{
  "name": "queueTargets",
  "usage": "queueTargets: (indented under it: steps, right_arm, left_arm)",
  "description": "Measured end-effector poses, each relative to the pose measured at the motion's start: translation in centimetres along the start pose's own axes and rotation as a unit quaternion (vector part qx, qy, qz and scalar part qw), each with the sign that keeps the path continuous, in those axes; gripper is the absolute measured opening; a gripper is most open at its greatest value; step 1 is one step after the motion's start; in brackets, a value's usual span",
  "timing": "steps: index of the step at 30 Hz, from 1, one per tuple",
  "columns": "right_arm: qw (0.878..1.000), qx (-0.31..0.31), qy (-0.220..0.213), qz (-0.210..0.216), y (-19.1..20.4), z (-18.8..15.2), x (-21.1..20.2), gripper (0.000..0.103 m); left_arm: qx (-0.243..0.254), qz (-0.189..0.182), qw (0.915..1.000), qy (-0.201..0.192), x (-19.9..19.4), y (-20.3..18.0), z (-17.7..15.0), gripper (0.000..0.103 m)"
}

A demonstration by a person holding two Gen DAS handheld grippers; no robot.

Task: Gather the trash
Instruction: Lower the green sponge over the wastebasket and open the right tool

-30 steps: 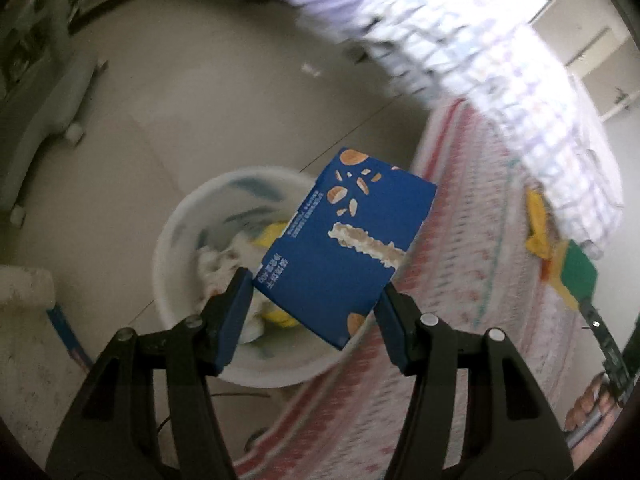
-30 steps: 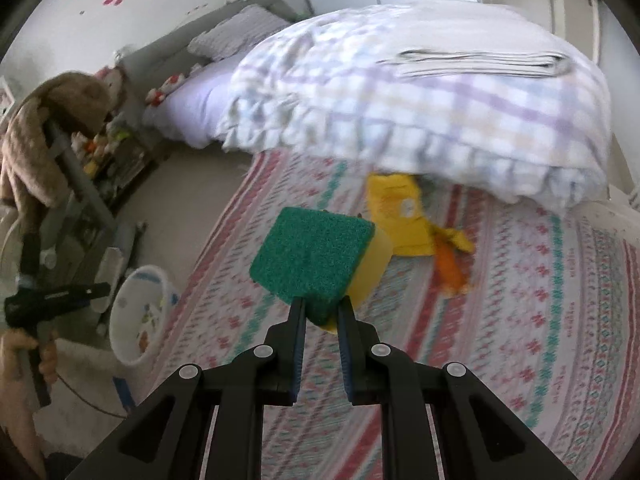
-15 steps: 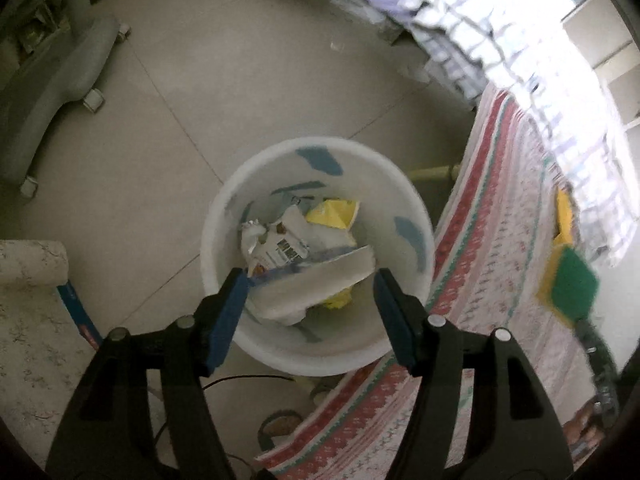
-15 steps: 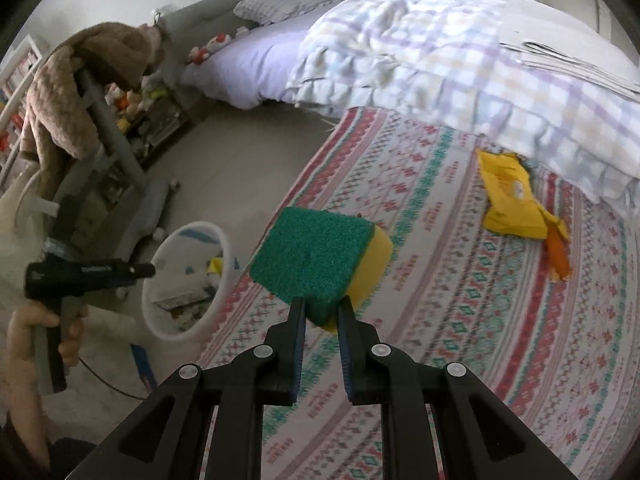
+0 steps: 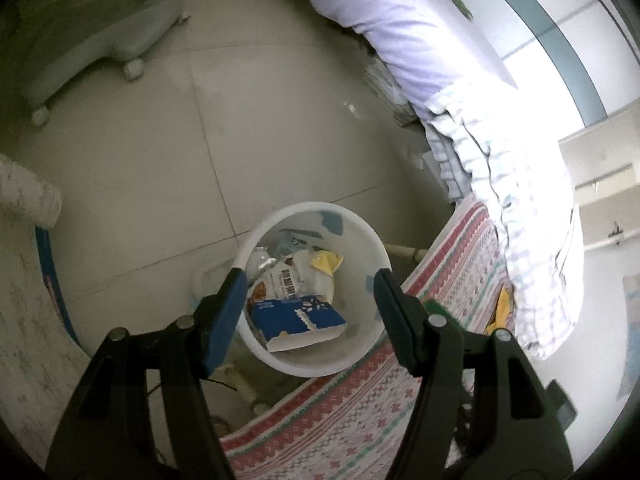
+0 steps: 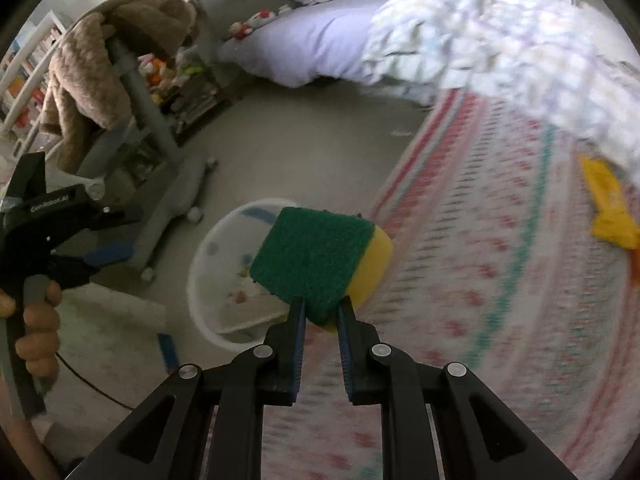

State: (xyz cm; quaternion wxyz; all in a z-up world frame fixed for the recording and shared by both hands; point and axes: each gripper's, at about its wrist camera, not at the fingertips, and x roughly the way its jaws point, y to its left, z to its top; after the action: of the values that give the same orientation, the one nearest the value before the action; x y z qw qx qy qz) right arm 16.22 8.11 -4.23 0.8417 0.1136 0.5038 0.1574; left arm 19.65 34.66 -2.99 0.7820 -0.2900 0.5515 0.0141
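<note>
A white trash bin (image 5: 362, 228) stands on the floor beside the bed; it also shows in the right wrist view (image 6: 200, 276). A blue box (image 5: 296, 316) lies inside it on several wrappers. My left gripper (image 5: 310, 300) is open and empty above the bin. My right gripper (image 6: 322, 314) is shut on a green and yellow sponge (image 6: 316, 256), held over the bed edge next to the bin. A yellow wrapper (image 6: 610, 212) lies on the patterned bedspread (image 6: 500, 260).
A grey wheeled chair base (image 5: 92, 36) stands on the tiled floor. A checked quilt (image 6: 500, 52) is piled on the bed. A brown plush (image 6: 92, 80) hangs on the chair. A rug (image 5: 24, 300) lies left of the bin.
My left gripper let go of the blue box, which dropped into the bin, then rose. My right gripper carried the sponge left toward the bin.
</note>
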Motion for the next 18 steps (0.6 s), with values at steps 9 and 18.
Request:
queueTargets:
  steps: [9,18]
  right_arm:
    - [1.000,-0.006,0.010,0.013,5.6,2.7,4.2,0.023]
    - [1.000,0.019,0.014,-0.012,4.4,1.6,4.2,0.026]
  left_arm:
    - [-0.023,-0.017,0.9996,-0.001,-0.5,0.3,0.0,0.066]
    - [-0.022,-0.020,0.9995,-0.003,-0.8,0.2,0.1,0.066]
